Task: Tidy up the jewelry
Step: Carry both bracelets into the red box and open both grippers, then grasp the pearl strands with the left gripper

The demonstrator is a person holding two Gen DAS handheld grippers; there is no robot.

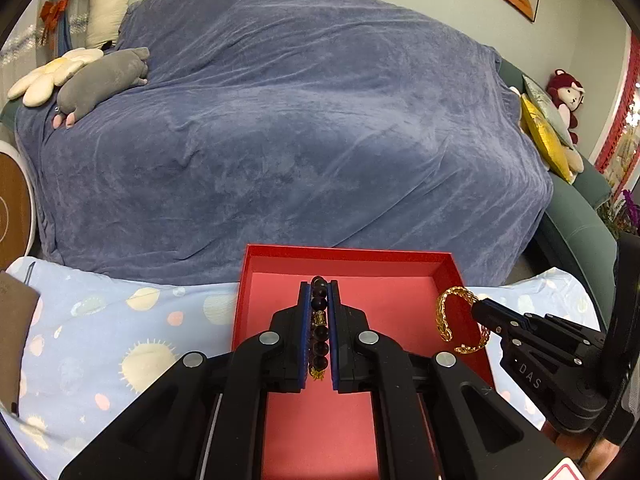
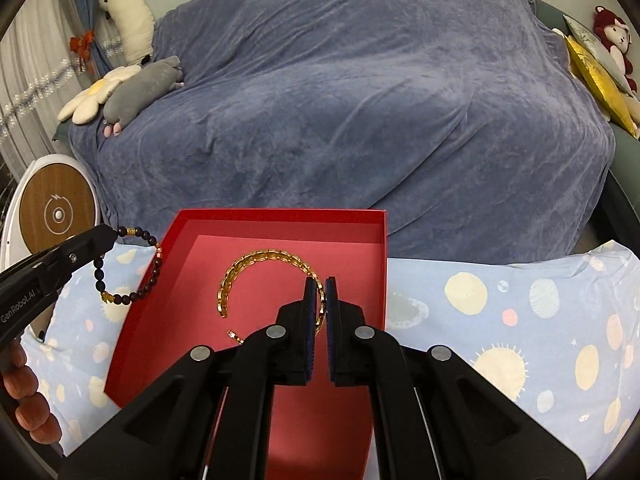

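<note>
Left hand-held gripper (image 1: 319, 304) pinches beaded bracelet (image 1: 320, 328), right hand-held gripper (image 2: 323, 304) seemingly gold bangle (image 2: 256, 276).

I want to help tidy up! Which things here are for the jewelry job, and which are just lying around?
For the job:
- dark bead bracelet, in the left gripper
- gold chain bracelet, in the right gripper
- red box

Just lying around:
- grey plush toy
- flower cushion
- red monkey doll
- blue blanket
</note>
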